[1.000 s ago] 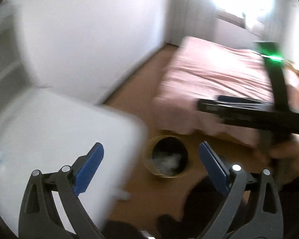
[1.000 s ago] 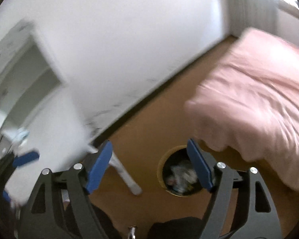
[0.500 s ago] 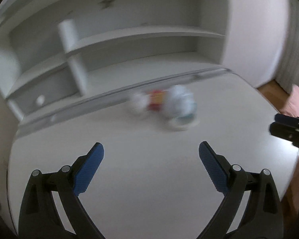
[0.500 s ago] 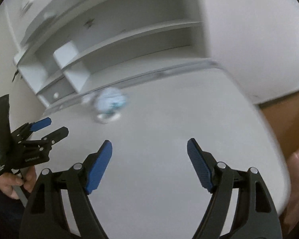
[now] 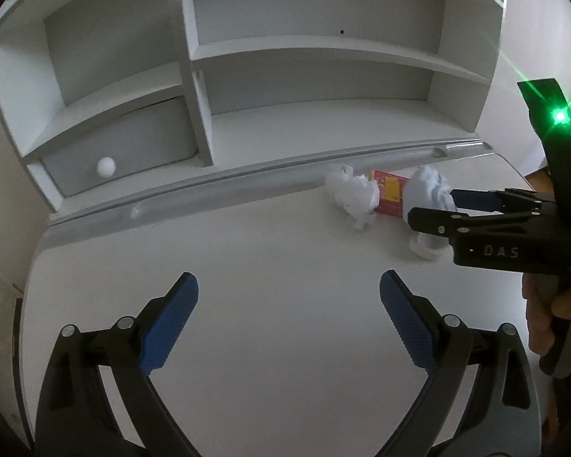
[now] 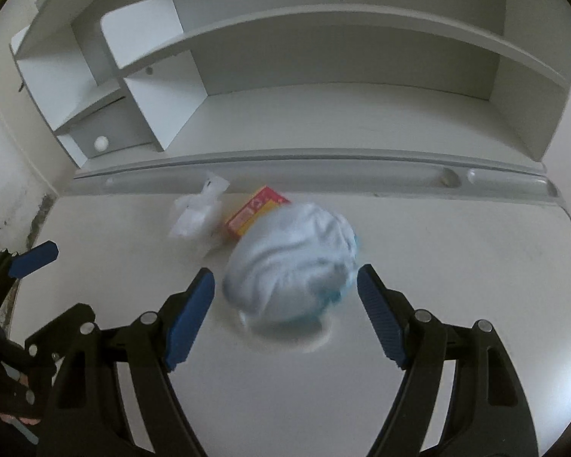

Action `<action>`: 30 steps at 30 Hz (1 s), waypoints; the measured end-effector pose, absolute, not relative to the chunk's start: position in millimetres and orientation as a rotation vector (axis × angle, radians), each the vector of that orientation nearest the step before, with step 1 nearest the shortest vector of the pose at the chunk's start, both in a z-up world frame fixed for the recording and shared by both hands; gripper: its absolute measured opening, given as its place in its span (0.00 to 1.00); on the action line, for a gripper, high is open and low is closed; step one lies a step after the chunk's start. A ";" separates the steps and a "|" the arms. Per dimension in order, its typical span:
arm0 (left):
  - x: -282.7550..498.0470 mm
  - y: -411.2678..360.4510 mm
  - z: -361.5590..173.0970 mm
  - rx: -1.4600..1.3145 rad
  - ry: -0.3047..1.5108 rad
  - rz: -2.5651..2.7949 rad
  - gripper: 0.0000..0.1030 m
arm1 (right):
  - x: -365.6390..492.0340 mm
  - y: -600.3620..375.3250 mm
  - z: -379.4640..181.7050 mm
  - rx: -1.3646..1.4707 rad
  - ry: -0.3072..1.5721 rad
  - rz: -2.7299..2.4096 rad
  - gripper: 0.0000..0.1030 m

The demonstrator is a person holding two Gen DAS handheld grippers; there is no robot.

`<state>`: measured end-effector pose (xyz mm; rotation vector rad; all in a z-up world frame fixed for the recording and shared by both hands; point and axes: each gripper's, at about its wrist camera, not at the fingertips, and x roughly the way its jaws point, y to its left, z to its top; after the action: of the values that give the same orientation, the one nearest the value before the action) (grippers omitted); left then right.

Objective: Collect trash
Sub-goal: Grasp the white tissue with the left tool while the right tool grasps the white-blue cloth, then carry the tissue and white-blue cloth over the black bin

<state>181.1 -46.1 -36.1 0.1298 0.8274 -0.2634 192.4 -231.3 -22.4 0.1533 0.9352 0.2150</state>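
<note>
A crumpled pale-blue and white bundle lies on the white desk, with a small white lid-like piece under it. My right gripper is open, its blue pads on either side of the bundle, apart from it. Behind lie a red and yellow small box and a crumpled white tissue. In the left wrist view the tissue, box and bundle sit at far right. My left gripper is open and empty over bare desk.
A white shelf unit stands at the desk's back, with a drawer and round knob. A grey groove runs along the desk's back edge. A wall lies at left.
Both views swung from the floor bin and bed up to the desk. My right gripper has moved in around the blue-white bundle; my left gripper has come closer over the desk.
</note>
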 end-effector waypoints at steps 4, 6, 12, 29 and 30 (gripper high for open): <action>197.1 -61.4 -38.8 0.142 0.831 -0.281 0.91 | 188.5 -237.1 -11.6 0.150 0.882 0.207 0.21; 205.4 -71.8 -39.5 0.149 0.826 -0.297 0.91 | 182.0 -244.0 -2.4 0.166 0.846 0.206 0.21; 226.5 -99.0 -50.5 0.149 0.834 -0.318 0.90 | 166.8 -260.3 10.7 0.182 0.819 0.205 0.20; 195.3 -126.1 -29.9 0.146 0.808 -0.374 0.23 | 53.0 -359.8 18.8 0.243 0.798 0.008 0.20; 185.7 -135.8 -24.7 0.159 0.795 -0.396 0.23 | 41.1 -371.6 19.0 0.259 0.795 -0.016 0.20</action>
<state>185.7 -135.8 -24.7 0.1591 0.7953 -0.3956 41.1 -371.6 19.0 0.2590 0.7947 -0.0163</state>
